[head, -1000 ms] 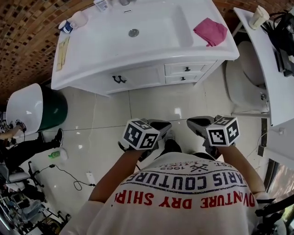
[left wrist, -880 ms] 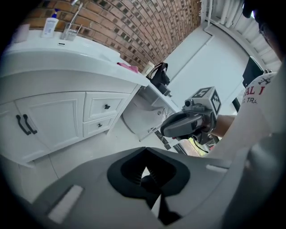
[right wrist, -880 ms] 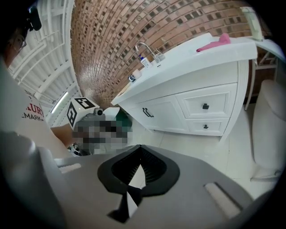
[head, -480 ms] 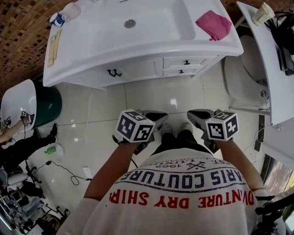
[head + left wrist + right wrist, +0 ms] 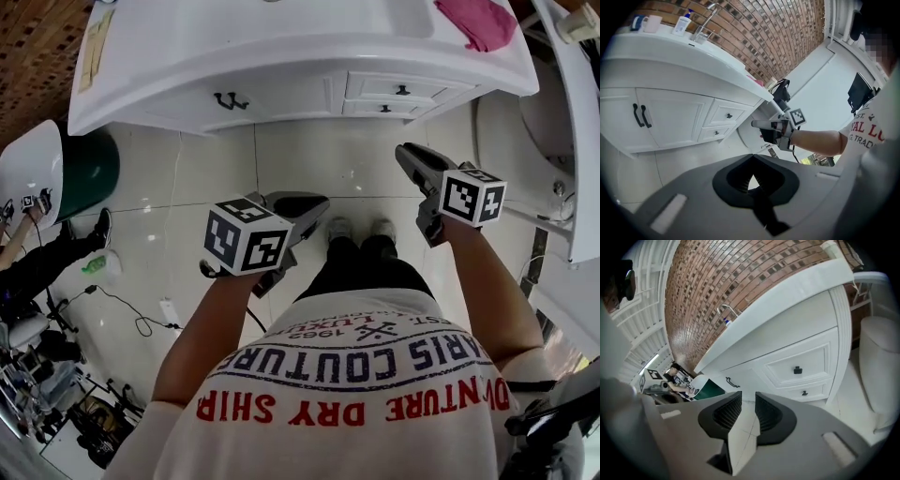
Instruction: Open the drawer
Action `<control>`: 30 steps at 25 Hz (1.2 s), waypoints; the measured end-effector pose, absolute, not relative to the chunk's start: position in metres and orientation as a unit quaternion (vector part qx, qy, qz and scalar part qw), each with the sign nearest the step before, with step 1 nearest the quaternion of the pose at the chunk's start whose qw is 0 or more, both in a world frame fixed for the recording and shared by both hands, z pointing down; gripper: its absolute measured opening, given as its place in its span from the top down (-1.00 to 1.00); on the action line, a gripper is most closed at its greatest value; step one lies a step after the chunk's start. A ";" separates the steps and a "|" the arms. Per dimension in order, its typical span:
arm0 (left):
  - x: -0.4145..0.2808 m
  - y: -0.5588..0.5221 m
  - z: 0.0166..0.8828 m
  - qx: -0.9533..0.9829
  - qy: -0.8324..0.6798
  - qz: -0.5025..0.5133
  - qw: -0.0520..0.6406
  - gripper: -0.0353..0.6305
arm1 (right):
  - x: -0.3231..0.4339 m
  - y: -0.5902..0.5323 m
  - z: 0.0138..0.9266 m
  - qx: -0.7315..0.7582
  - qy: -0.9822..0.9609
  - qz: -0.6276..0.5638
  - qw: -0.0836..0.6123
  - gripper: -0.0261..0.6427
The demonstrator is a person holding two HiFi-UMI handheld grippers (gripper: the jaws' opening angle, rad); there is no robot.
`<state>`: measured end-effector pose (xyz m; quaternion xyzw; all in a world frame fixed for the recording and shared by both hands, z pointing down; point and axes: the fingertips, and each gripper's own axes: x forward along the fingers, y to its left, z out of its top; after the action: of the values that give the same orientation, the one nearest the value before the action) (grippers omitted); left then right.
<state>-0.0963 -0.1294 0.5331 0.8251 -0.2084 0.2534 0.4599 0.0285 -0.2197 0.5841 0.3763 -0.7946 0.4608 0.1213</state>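
Note:
The white vanity [image 5: 281, 66] has two small drawers at its right end, an upper drawer [image 5: 403, 90] [image 5: 798, 370] and a lower drawer [image 5: 384, 109] [image 5: 804, 393], each with a dark knob and both closed. My right gripper [image 5: 405, 152] [image 5: 748, 397] is held out over the floor, pointing at them from a short way off. Its jaws have just been opening, with only floor showing between them. My left gripper [image 5: 314, 202] [image 5: 751, 157] hangs lower and further back, its jaws together and empty.
A double cabinet door with two dark handles [image 5: 230, 100] is left of the drawers. A pink cloth [image 5: 473, 19] lies on the vanity top. A toilet [image 5: 553, 122] stands to the right, a green bin [image 5: 89, 173] to the left. A cable [image 5: 141, 314] crosses the tiled floor.
My right gripper has moved forward and down toward the drawers, and its jaws have parted. My left gripper has shifted a little forward. The vanity sits nearer the top of the view.

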 end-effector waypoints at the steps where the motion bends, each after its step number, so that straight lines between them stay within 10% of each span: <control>1: -0.100 -0.129 0.537 0.822 -0.214 0.253 0.464 0.90 | 0.032 -0.232 0.593 0.387 -0.793 0.455 0.125 0.63; 12: -0.150 -0.108 0.595 0.778 -0.252 0.265 0.511 0.90 | 0.074 -0.337 0.716 0.512 -0.718 0.379 0.281 0.34; 30: -0.160 -0.107 0.601 0.768 -0.265 0.252 0.525 0.90 | 0.083 -0.366 0.738 0.562 -0.660 0.384 0.317 0.50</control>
<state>-0.1601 -0.1072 0.6009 0.7684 -0.2650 0.2517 0.5253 0.0831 -0.3656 0.7382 0.5624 -0.6605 0.3836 0.3168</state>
